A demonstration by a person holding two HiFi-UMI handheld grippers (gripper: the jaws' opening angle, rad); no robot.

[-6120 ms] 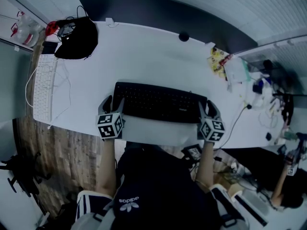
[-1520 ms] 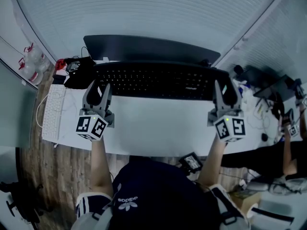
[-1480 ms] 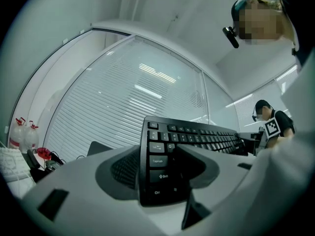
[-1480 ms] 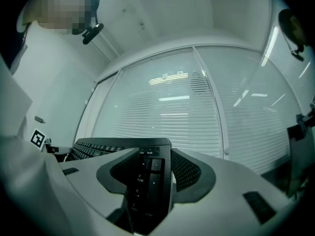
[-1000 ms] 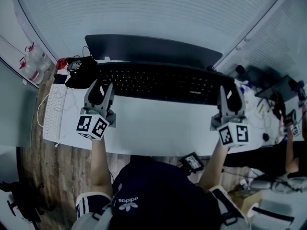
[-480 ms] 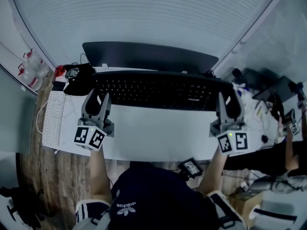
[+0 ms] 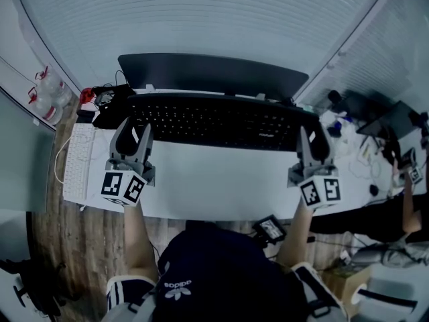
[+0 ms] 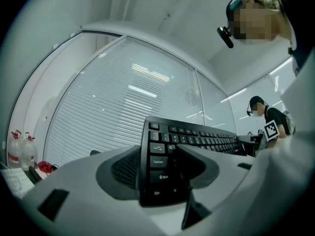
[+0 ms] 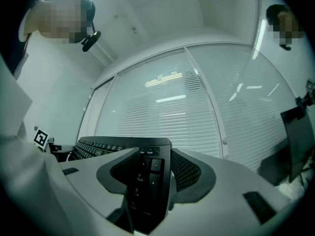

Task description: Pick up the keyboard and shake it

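The black keyboard (image 7: pixel 214 121) is held up in the air above the white desk (image 7: pixel 214 183), keys facing me, roughly level. My left gripper (image 7: pixel 134 127) is shut on its left end; in the left gripper view the Caps Lock and Shift keys of the keyboard (image 8: pixel 165 166) sit between the jaws. My right gripper (image 7: pixel 310 138) is shut on the right end, and the number pad of the keyboard (image 9: pixel 147 186) is clamped between its jaws.
A dark monitor (image 7: pixel 211 74) stands behind the keyboard. A white keyboard (image 7: pixel 77 163) lies at the desk's left edge, a black bag (image 7: pixel 110 106) with cables beside it. Clutter (image 7: pixel 348 123) covers the desk's right end. Another person (image 8: pixel 268 119) stands beyond the glass partition.
The keyboard was lifted off the desk from 6.1 s ago. Over the last second and a half it has bobbed up and down and tilted slightly, both grippers keeping their hold.
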